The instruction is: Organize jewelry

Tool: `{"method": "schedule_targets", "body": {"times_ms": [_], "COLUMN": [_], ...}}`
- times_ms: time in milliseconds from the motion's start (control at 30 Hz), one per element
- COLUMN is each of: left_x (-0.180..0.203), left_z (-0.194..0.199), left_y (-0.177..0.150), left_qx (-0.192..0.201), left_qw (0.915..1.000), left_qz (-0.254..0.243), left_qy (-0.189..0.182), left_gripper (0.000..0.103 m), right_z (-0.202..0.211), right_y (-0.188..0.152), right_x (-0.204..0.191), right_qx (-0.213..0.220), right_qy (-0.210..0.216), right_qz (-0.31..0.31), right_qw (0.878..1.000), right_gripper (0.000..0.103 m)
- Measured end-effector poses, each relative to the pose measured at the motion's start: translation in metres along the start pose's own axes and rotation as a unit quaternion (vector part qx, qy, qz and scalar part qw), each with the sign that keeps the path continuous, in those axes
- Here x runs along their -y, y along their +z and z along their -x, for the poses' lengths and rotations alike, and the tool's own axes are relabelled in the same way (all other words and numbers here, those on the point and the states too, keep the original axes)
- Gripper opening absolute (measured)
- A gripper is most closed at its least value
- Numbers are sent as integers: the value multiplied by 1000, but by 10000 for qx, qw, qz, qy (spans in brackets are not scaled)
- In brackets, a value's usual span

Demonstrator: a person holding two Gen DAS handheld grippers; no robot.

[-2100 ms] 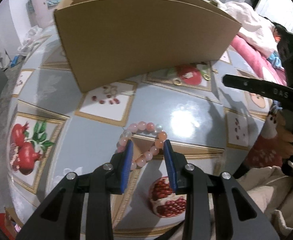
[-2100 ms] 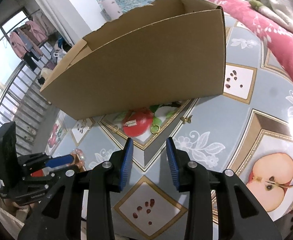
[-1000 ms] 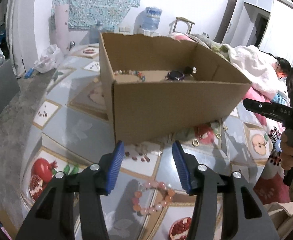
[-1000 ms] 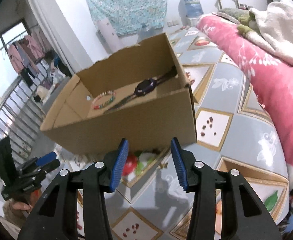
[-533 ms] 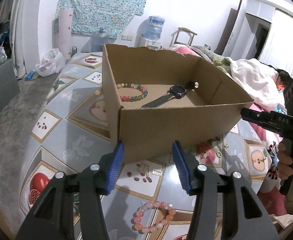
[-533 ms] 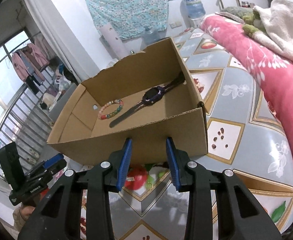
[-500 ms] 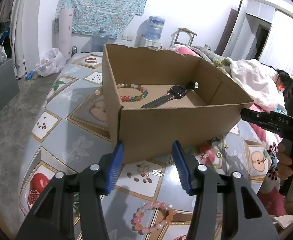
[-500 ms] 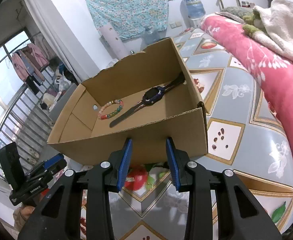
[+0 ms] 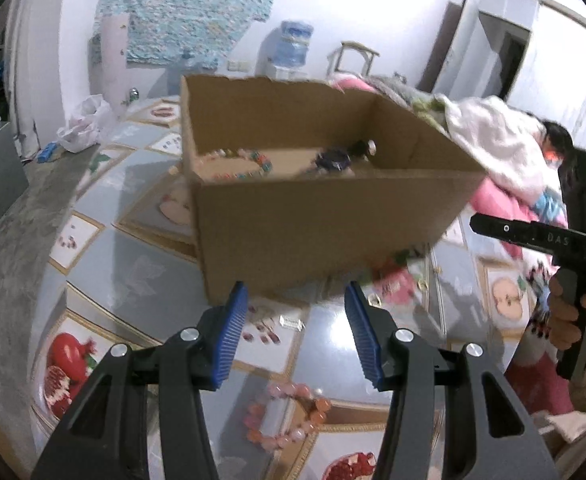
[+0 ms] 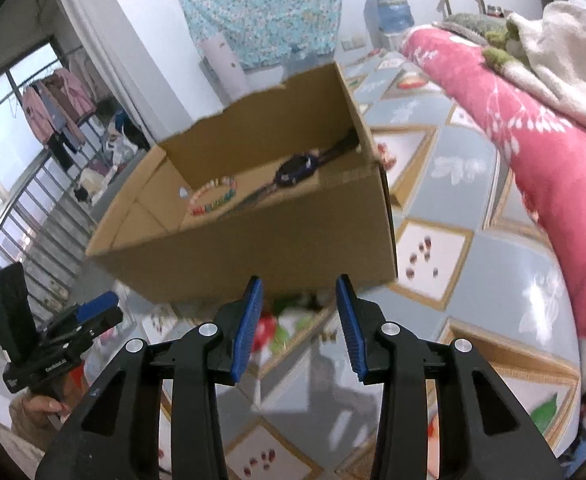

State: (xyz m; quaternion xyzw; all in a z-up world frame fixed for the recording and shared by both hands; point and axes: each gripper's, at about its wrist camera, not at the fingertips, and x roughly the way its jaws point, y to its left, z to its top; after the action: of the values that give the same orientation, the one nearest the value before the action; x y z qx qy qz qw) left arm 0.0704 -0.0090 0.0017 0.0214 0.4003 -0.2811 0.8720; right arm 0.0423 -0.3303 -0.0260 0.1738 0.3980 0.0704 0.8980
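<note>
An open cardboard box (image 9: pixel 313 232) stands on the fruit-print surface, with a colourful bead bracelet (image 9: pixel 249 164) and a dark watch (image 9: pixel 333 160) on its floor. A pink bead bracelet (image 9: pixel 285 412) lies on the surface below my left gripper (image 9: pixel 295 300), which is open and empty, raised in front of the box. A small silver clip (image 9: pixel 291 323) and a gold ring (image 9: pixel 373 300) lie by the box's near wall. My right gripper (image 10: pixel 299 292) faces the box (image 10: pixel 293 256) from the other side. Its jaws are opening with nothing between them.
A hand (image 9: pixel 569 320) holds the right gripper (image 9: pixel 483 224) at the right edge of the left wrist view. A pink blanket (image 10: pixel 533 152) borders the surface on the right. A railing (image 10: pixel 21 232) and hanging clothes lie beyond the left gripper (image 10: pixel 115 309).
Since two seconds ago both grippers have risen from close to the surface. Since half a second ago both views have blurred, less of the box floor shows, and the right jaws stand slightly wider.
</note>
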Motion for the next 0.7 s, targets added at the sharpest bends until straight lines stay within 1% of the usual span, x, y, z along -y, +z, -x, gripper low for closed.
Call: {"method": "schedule_targets", "body": {"times_ms": [133,333,400,500,600,700], "left_x": [11,13,11,11,12,13], "left_z": [-15,-36,-39,-44,-48,-49], "left_y": [-7,-12,-13,-13,-13,-12], "left_qx": [-247,-504,-543,-610,-676,-722], "left_qw": [9993,9975,9972,9966,9959,9955], "left_qz": [-223,-337,-346,-387,-442,-471], "left_qy": [181,371,385,389,403,386], "left_gripper": [49,49,49,45,42,41], "right_z": [-10,-22,-24,-27,-28,-30], "right_y": [-18,-36,-40,-46,-49,-50], "right_x": [-5,-29,-37,-46,-50,-50], "right_qx": [-280,-503,-539,-586,-620,-631], "right_qy": [72,149,143,135,152,132], "right_qz": [84,546,746,999,1088,1130], "right_qw": [9995,9971,9957,9932,9920,9915], "right_gripper": [39,39,39,39,39,39]}}
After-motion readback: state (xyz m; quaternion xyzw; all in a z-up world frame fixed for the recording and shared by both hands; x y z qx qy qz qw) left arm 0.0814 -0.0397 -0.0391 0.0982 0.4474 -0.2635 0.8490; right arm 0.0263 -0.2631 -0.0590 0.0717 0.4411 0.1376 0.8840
